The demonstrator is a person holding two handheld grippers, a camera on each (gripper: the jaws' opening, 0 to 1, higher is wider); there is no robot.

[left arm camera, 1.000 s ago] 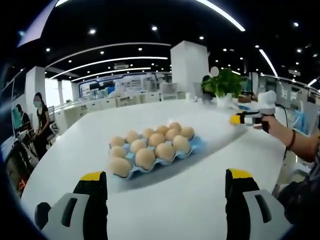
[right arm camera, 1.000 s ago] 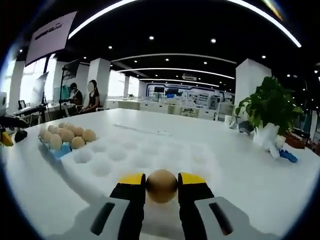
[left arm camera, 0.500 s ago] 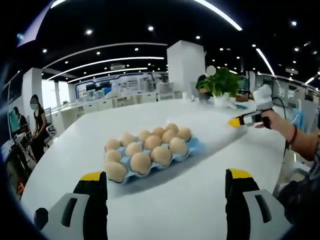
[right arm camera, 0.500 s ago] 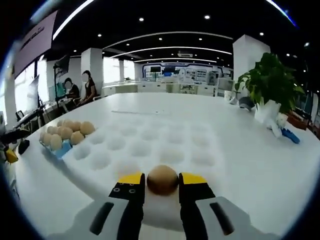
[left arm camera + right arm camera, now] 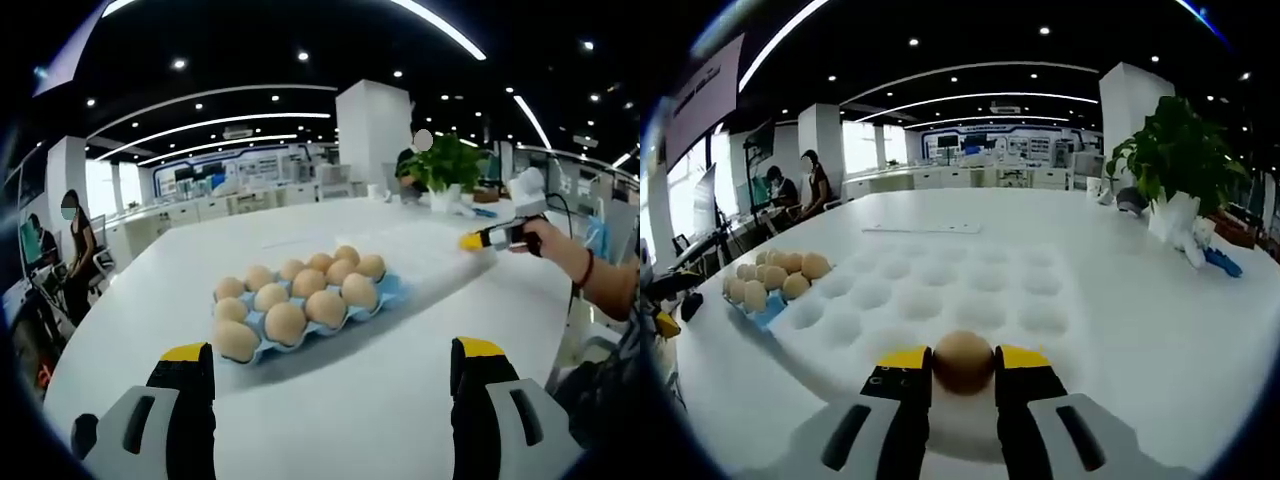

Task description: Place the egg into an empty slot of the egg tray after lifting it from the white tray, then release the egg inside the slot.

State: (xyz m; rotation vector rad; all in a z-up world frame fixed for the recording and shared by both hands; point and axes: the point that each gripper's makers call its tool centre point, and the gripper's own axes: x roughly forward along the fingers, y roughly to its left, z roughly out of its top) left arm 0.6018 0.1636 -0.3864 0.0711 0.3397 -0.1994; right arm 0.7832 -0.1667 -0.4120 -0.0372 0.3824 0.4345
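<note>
In the right gripper view a brown egg [image 5: 963, 361] sits between the yellow-tipped jaws of my right gripper [image 5: 963, 364], which is shut on it just above the near edge of the white tray [image 5: 940, 290] with its empty round hollows. The blue egg tray [image 5: 765, 308], holding several eggs [image 5: 775, 276], lies to the left of the white tray. In the left gripper view the blue egg tray [image 5: 385, 297] with its eggs [image 5: 300, 293] lies ahead on the white table. My left gripper [image 5: 333, 370] stands open over the table before it. The right gripper [image 5: 490, 238] appears far right in a hand.
A potted plant [image 5: 1175, 190] stands at the right on the white table [image 5: 1140, 390], with a small blue thing [image 5: 1220, 262] by it. Two people [image 5: 790, 185] sit far left behind the table. A person's arm [image 5: 590, 280] reaches in at the right of the left gripper view.
The right gripper view has shifted a little, showing more of the white tray; the egg stays gripped. The left gripper view barely changes.
</note>
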